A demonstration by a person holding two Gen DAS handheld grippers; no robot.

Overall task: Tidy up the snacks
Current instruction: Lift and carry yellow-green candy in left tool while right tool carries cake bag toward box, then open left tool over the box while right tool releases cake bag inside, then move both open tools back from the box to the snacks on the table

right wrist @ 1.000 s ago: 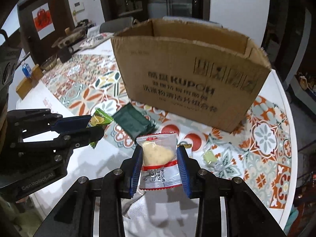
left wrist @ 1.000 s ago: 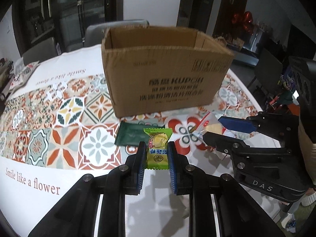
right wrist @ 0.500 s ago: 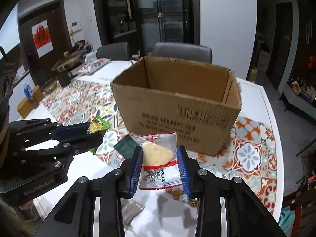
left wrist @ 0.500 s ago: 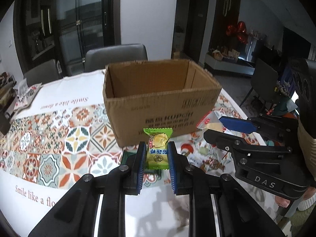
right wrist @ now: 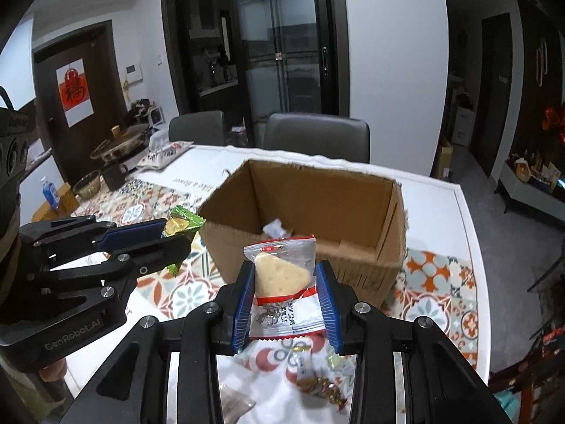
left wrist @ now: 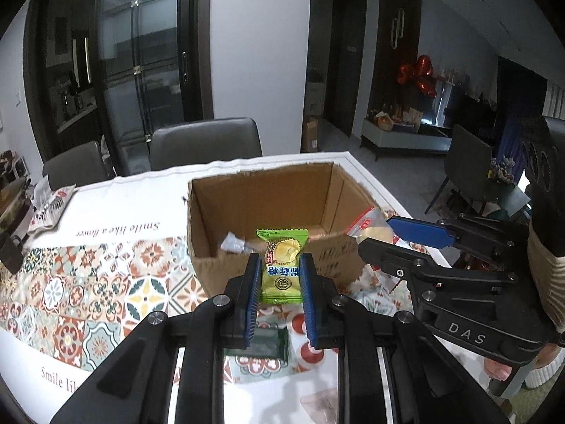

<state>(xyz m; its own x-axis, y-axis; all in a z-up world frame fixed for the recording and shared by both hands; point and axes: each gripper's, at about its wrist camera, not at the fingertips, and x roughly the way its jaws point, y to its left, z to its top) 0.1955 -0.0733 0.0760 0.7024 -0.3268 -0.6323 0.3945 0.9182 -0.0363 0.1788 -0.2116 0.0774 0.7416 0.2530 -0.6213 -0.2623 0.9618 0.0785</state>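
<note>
My left gripper (left wrist: 281, 268) is shut on a green durian candy packet (left wrist: 282, 265), held above the table just short of the near wall of the open cardboard box (left wrist: 339, 198). My right gripper (right wrist: 284, 277) is shut on a clear red-striped packet with a pale wedge-shaped snack (right wrist: 282, 275), also near the box's (right wrist: 388, 265) front wall. A small white wrapper (left wrist: 231, 242) lies inside the box. In the right wrist view the left gripper (right wrist: 176, 236) with the green packet (right wrist: 182, 222) is at the left.
A dark green packet (left wrist: 263, 342) lies on the patterned tablecloth (left wrist: 70, 300) under my left gripper. Loose candies (right wrist: 317, 385) and a wrapper (right wrist: 235, 402) lie near the front edge. Grey chairs (left wrist: 208, 141) stand behind the table; a mug (right wrist: 114, 175) and bowl (right wrist: 86, 183) sit far left.
Both grippers have risen with their packets, so the views now look down into the open box. The box interior and a white wrapper in it have come into sight.
</note>
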